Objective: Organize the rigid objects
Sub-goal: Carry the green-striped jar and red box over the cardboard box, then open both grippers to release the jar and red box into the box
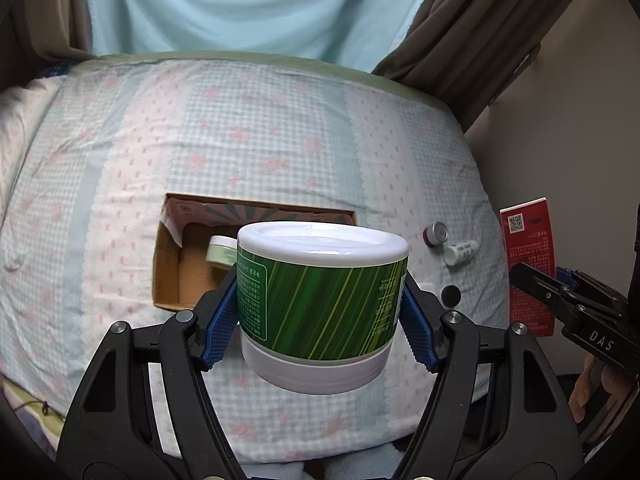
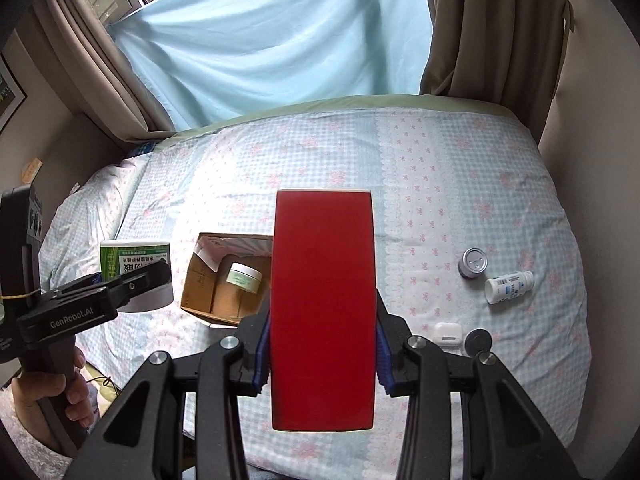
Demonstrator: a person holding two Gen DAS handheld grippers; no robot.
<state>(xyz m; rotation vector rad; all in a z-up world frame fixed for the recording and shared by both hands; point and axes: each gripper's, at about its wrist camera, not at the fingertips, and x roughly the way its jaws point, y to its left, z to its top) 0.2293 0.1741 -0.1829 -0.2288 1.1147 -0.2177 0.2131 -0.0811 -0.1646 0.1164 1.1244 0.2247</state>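
My left gripper [image 1: 320, 316] is shut on a green-and-white tub [image 1: 320, 304] and holds it above the bed, in front of an open cardboard box [image 1: 172, 264]. The tub also shows in the right wrist view [image 2: 134, 264]. My right gripper [image 2: 322, 350] is shut on a tall red box [image 2: 323, 304], held upright over the bed; the red box also shows in the left wrist view [image 1: 530, 264]. The cardboard box [image 2: 200, 280] holds a small pale green jar [image 2: 244, 274], which also shows in the left wrist view [image 1: 221, 250].
On the bedspread to the right lie a small can [image 2: 473, 262], a white pill bottle [image 2: 508, 286], a white earbud case [image 2: 448, 333] and a black round disc [image 2: 478, 342]. Curtains and a wall border the bed [image 2: 480, 168].
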